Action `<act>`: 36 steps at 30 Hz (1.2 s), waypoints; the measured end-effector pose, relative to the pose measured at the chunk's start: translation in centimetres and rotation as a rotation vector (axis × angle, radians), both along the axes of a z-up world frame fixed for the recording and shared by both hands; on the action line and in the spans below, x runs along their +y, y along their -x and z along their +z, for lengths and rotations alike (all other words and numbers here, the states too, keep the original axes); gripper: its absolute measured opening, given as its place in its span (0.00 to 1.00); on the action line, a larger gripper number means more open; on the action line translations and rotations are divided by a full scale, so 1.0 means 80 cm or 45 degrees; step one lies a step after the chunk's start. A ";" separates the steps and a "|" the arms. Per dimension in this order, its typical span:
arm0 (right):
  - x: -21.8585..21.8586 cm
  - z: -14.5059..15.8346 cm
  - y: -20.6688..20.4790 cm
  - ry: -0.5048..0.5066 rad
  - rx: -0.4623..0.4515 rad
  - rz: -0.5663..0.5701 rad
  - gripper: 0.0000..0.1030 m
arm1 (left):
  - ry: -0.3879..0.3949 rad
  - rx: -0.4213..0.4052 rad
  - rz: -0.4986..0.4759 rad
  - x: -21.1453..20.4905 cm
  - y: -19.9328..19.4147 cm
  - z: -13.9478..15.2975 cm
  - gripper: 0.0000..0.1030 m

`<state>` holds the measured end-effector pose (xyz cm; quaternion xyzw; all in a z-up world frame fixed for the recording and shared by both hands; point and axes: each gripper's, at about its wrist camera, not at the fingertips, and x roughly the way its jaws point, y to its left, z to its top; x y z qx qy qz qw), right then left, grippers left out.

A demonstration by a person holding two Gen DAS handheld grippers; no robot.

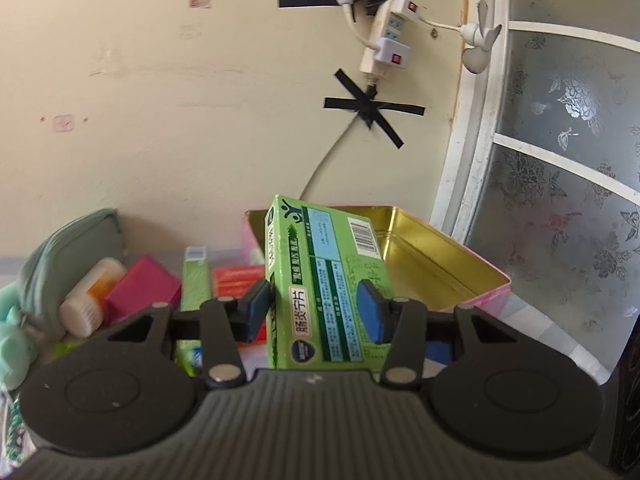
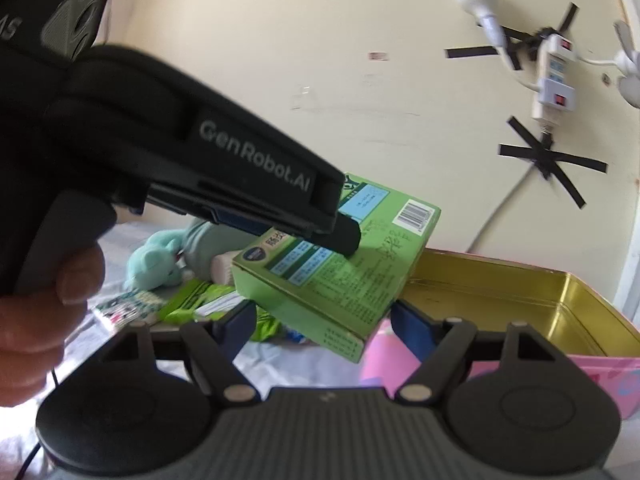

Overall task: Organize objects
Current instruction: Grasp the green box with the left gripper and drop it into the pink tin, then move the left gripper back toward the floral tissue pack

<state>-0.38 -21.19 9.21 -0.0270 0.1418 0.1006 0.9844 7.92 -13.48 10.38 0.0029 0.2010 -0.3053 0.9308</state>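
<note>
A green medicine box (image 1: 320, 264) stands upright between the blue pads of my left gripper (image 1: 316, 312), which is shut on its two broad faces. It hangs in front of an open tin (image 1: 440, 264), gold inside and pink outside. In the right wrist view a hand (image 2: 40, 320) holds the left gripper, one black finger (image 2: 340, 234) lying on the tilted green box (image 2: 340, 280). The box's lower corner dips between the pads of my right gripper (image 2: 324, 328), which is open, with a gap on each side. The tin (image 2: 500, 292) lies just right of it.
Left of the tin lie a grey-green pouch (image 1: 68, 252), a white bottle (image 1: 92, 292), a magenta box (image 1: 144, 288), green and red packets, and a teal plush toy (image 2: 154, 256). A power strip (image 1: 384, 36) is taped to the wall behind. A frosted window (image 1: 560, 160) stands right.
</note>
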 end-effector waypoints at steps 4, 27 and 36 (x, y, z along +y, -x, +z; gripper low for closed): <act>-0.051 -0.005 -0.040 -0.018 0.016 -0.118 0.75 | -0.039 -0.021 -0.046 -0.066 -0.024 -0.001 0.49; -0.101 -0.026 -0.062 -0.129 -0.044 -0.278 0.94 | -0.318 -0.020 0.332 -0.076 -0.032 -0.024 0.58; -0.070 -0.018 -0.030 -0.121 -0.197 -0.295 0.81 | -0.315 0.031 0.528 0.037 0.006 -0.041 0.59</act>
